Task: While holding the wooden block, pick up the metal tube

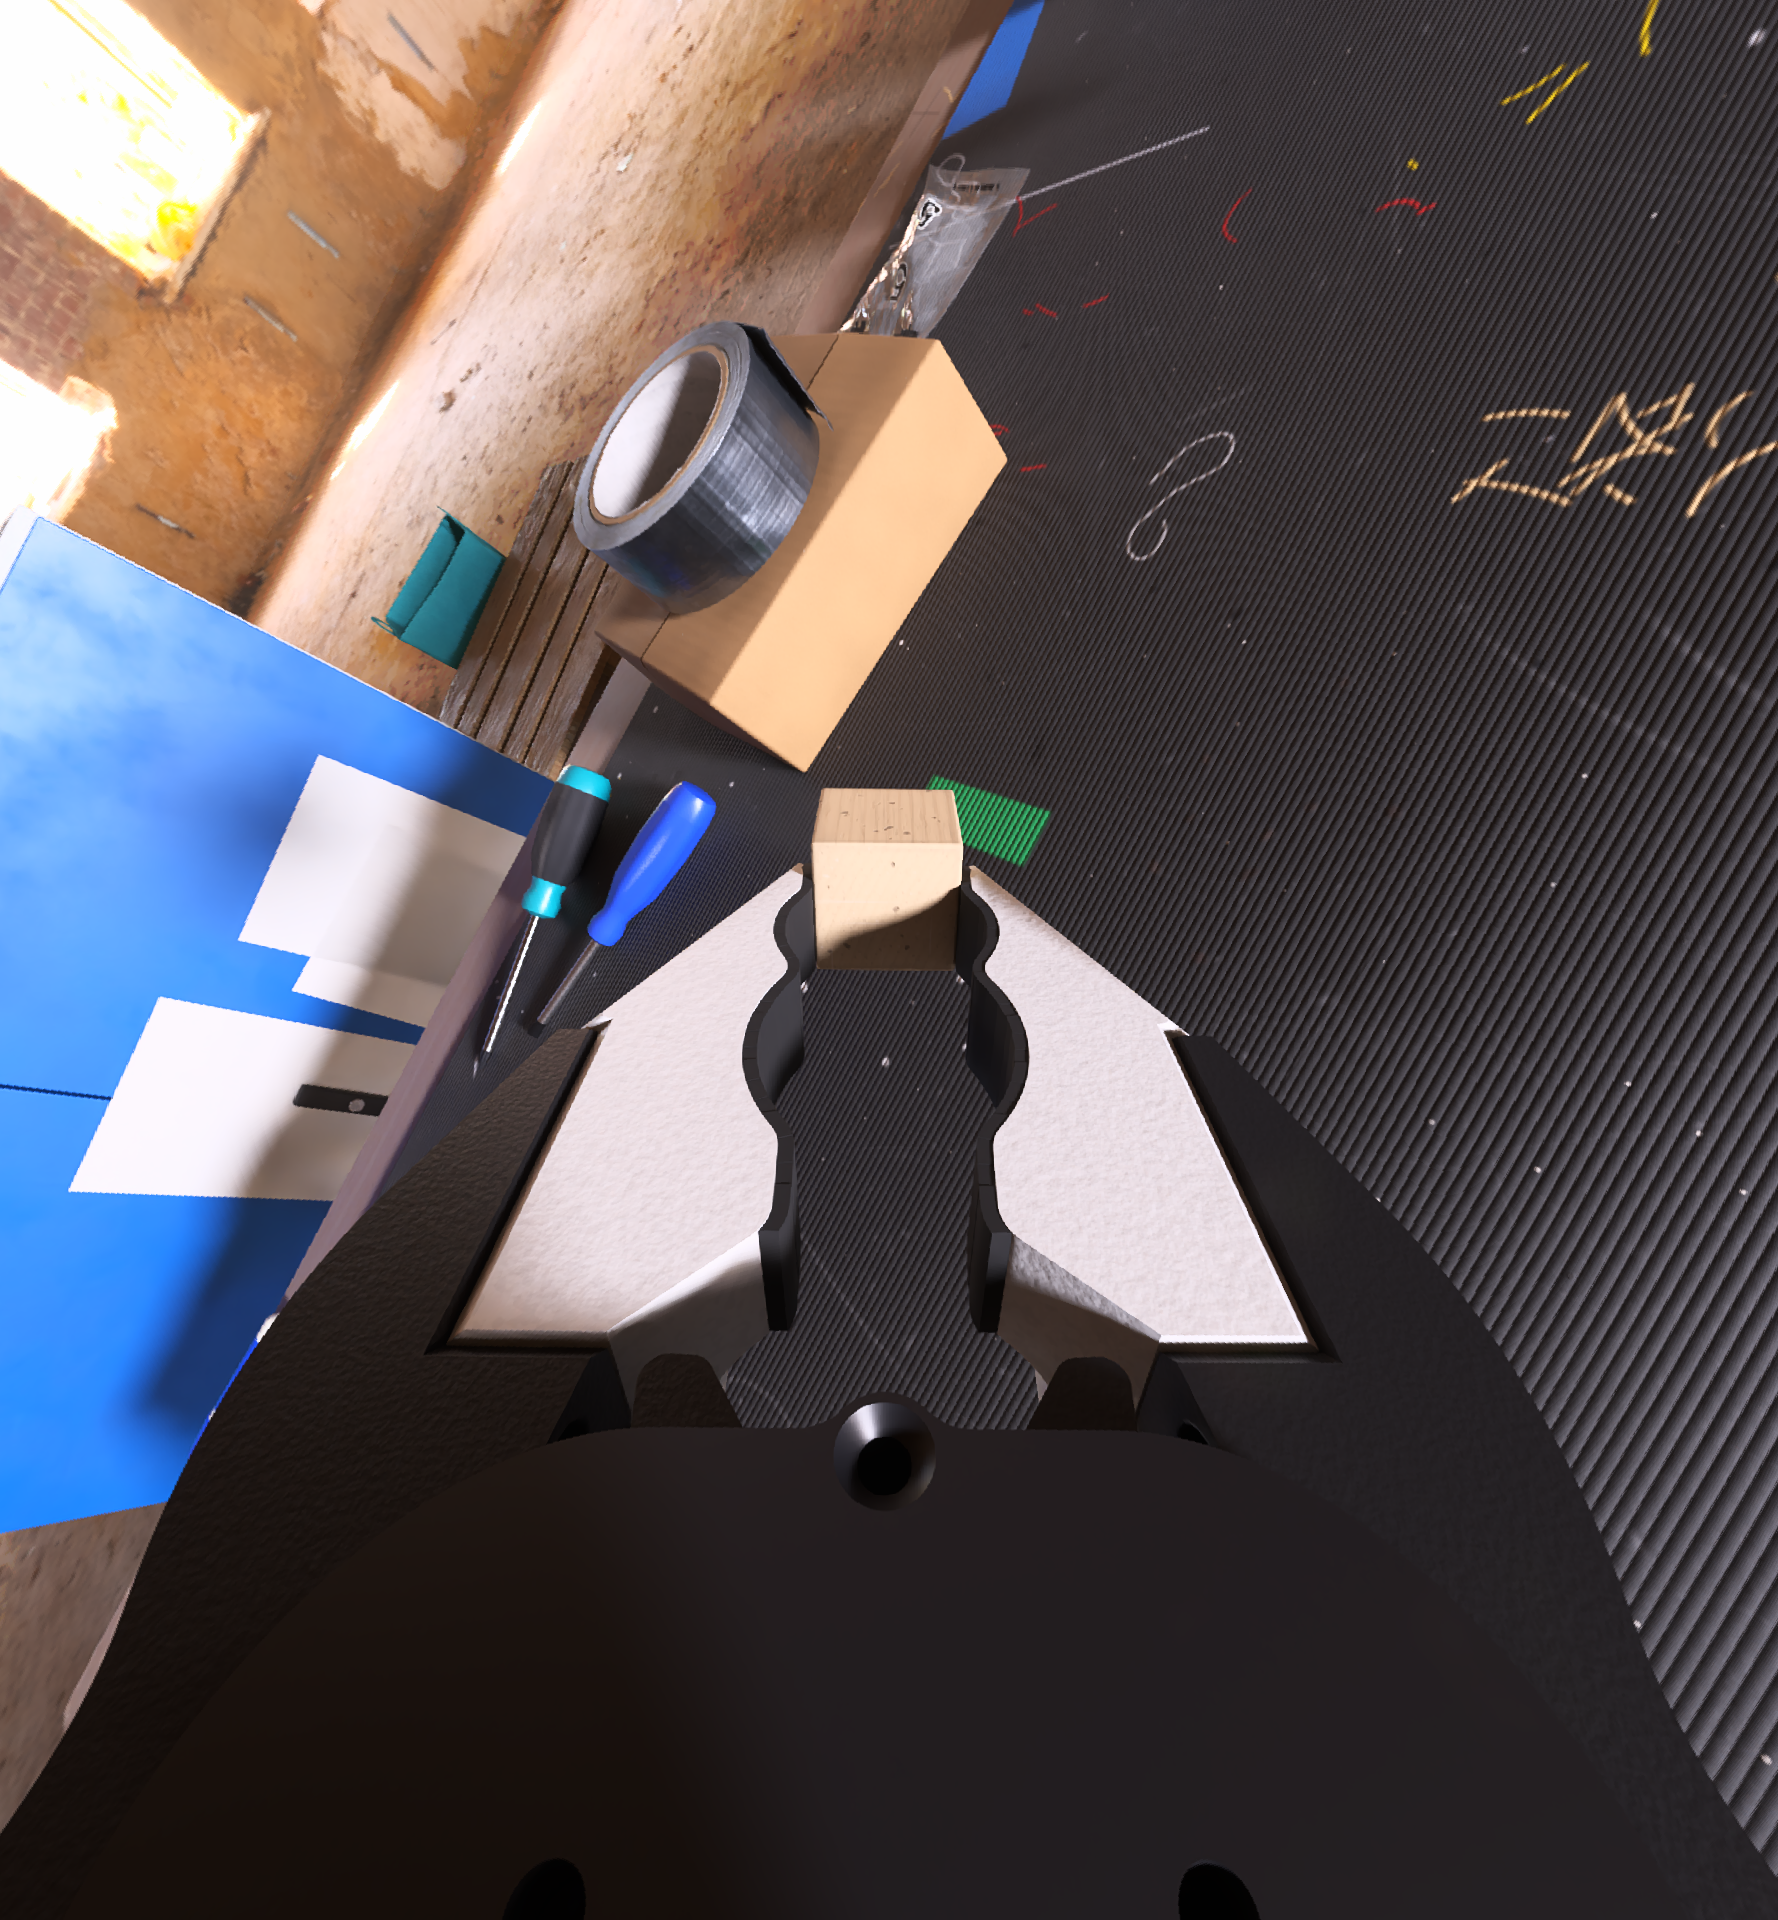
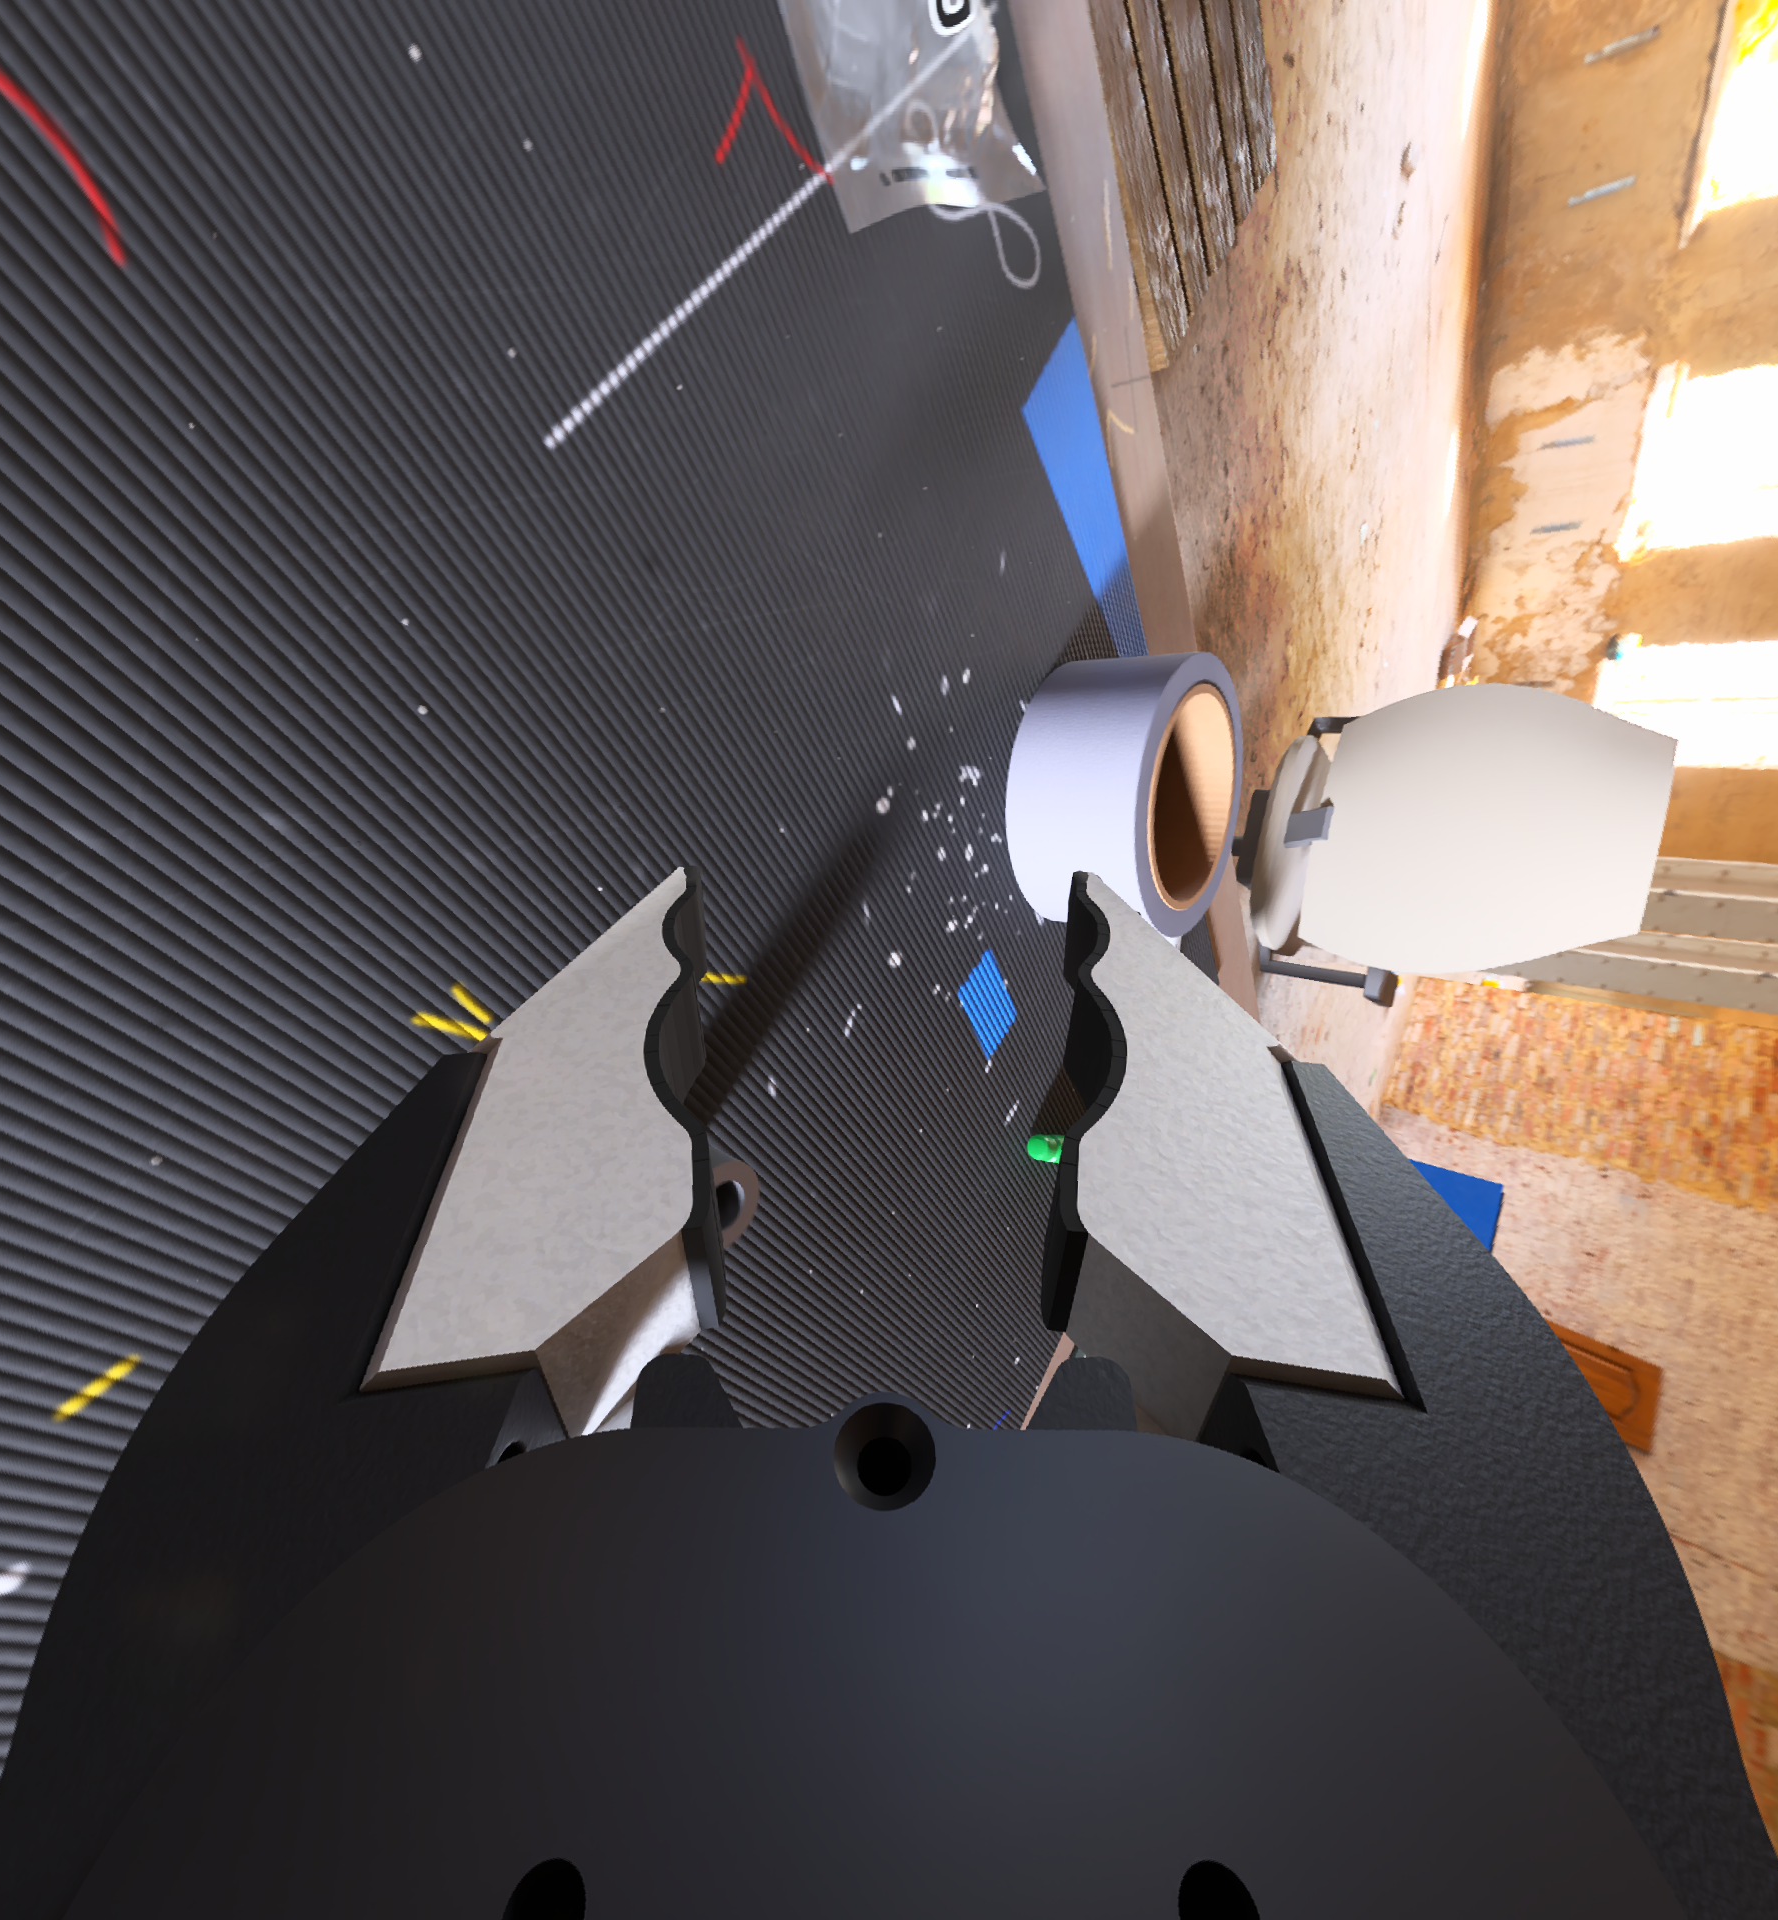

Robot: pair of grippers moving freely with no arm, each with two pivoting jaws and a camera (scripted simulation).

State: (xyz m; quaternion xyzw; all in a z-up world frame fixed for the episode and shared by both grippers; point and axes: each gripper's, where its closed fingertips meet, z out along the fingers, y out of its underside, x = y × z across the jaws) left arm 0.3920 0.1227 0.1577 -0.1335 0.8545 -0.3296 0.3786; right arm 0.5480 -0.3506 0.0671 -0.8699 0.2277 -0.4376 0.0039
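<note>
In the left wrist view my left gripper (image 1: 886,899) is shut on a pale wooden block (image 1: 886,883), held at the fingertips above the dark ribbed mat (image 1: 1384,831). In the right wrist view my right gripper (image 2: 885,883) is open and empty, low over the mat. A thin, dark, reflective tube-like shape (image 2: 797,956) lies on the mat between its fingers, slanting from far right toward the left finger (image 2: 594,1122), which hides its near part. A small grey metal end with a hole (image 2: 734,1200) shows beside that finger; I cannot tell whether it belongs to the tube.
A grey tape roll (image 2: 1113,790) stands just beyond the right finger near the table edge. A threaded rod (image 2: 677,312) and plastic bag (image 2: 906,94) lie farther off. A cardboard box (image 1: 864,582) bearing duct tape (image 1: 698,468) and two screwdrivers (image 1: 646,873) lie ahead of the block.
</note>
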